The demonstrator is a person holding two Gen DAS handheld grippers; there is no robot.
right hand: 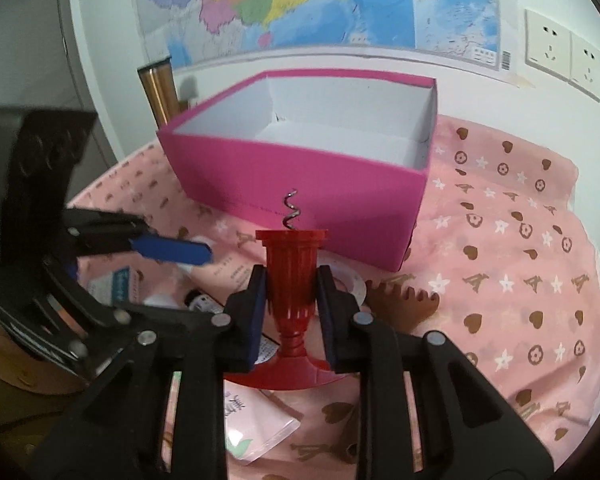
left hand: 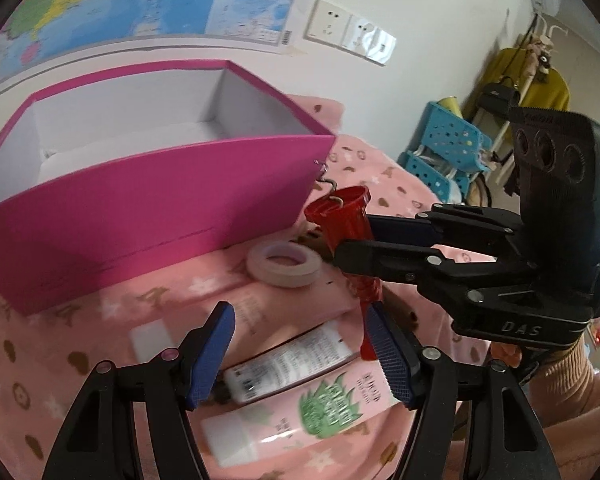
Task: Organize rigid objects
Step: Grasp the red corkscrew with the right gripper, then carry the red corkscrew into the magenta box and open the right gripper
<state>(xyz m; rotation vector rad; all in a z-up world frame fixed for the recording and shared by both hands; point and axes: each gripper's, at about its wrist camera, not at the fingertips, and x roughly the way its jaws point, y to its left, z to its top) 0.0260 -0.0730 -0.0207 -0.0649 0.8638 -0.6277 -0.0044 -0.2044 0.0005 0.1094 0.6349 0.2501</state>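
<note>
A red plastic corkscrew point(right hand: 292, 256) with a metal spiral on top is clamped between the blue pads of my right gripper point(right hand: 292, 280), which is shut on its ribbed body. In the left wrist view the same corkscrew point(left hand: 346, 216) is held tilted by the right gripper point(left hand: 356, 240), just off the near corner of the open pink box point(left hand: 160, 200). The box point(right hand: 300, 184) has a white inside. My left gripper point(left hand: 300, 316) stands open above a white tube point(left hand: 288, 364) and a pink tube point(left hand: 300, 416), touching neither.
A roll of white tape point(left hand: 284, 262) lies by the box corner. A brown gear-shaped piece point(right hand: 404, 300) sits right of the corkscrew. The pink patterned cloth point(right hand: 500, 260) covers the table. A metal tumbler point(right hand: 158, 92) stands behind the box, and blue baskets point(left hand: 448, 140) are off to the right.
</note>
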